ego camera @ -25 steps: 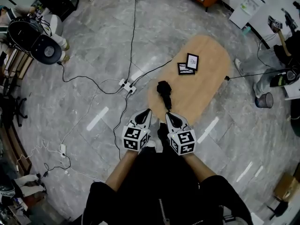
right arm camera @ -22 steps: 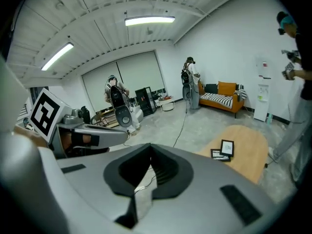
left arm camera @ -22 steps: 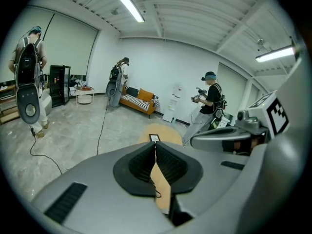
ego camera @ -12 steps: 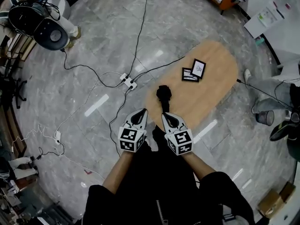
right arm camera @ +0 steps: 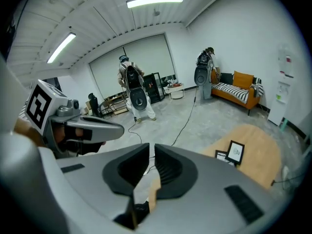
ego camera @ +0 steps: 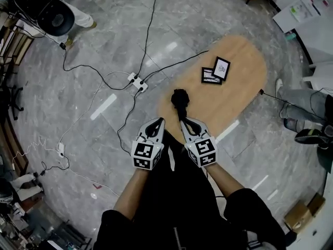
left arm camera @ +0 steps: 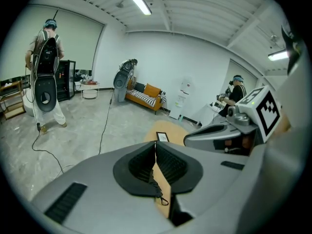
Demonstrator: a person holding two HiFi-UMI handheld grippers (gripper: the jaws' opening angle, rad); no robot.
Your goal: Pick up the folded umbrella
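we hold both claws low in front of us, side by side, their tips at the near end of the oval wooden table (ego camera: 237, 95). the folded umbrella (ego camera: 180, 100) is a short black bundle lying on that near end of the tabletop, lengthwise away from us.

the right gripper (ego camera: 186, 122) points at it from just behind. from the head view its tips sit right at the umbrella's near end, though we cannot tell whether they touch it. the right gripper view shows its jaws all but closed, with only a thin slit between the tips and nothing caught in them. below them, in the wider gap near the bottom of that view, a dark part of the umbrella shows against the wood, so the umbrella lies under and ahead of the tips, not between them.

the left gripper (ego camera: 158, 123) hangs just to the left of the umbrella, near the table's edge and clear of the bundle. its own view shows the jaws closed tip to tip and empty. through the opening beneath them we see a black scrap of the umbrella ending in a small loop, lying on the wood.

further along the table, well apart from the umbrella, lie two picture frames (ego camera: 221, 67), one overlapping the other. a power strip (ego camera: 136, 81) with trailing cables lies on the grey floor left of the table.
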